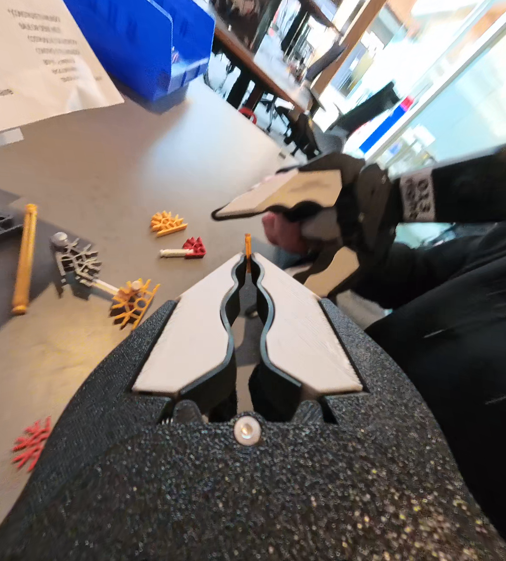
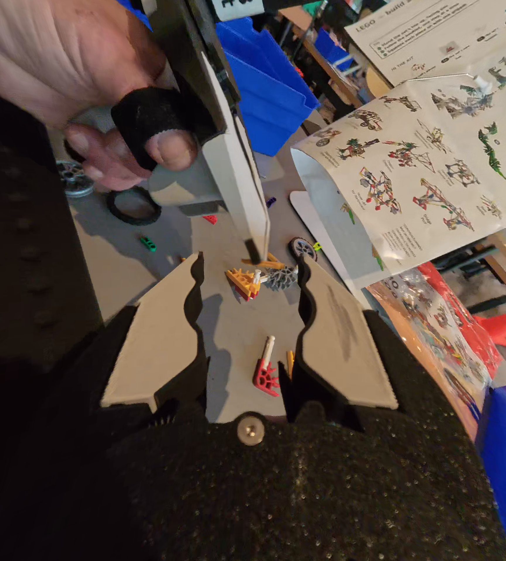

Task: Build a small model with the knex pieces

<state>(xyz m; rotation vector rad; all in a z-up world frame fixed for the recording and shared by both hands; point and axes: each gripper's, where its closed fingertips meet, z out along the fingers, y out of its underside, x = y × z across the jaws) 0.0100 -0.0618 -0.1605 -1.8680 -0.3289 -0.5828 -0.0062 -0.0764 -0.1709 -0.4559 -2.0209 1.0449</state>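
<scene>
Thin orange plastic rod (image 1: 247,253) pinched by left hand-held gripper (image 1: 248,258), right hand-held gripper (image 2: 250,267) spread, wavy-edged fingers

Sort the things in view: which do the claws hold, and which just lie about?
Held: left claw shut on orange rod; right claw open, empty.
Lying about: long yellow rod, yellow connector, red connector with white rod, grey-yellow assembly.

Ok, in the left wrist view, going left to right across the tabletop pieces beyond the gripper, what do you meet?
Long yellow rod → grey connector → yellow connector → red connector on a white rod → small orange rod pinched in the left gripper → open right gripper.
</scene>
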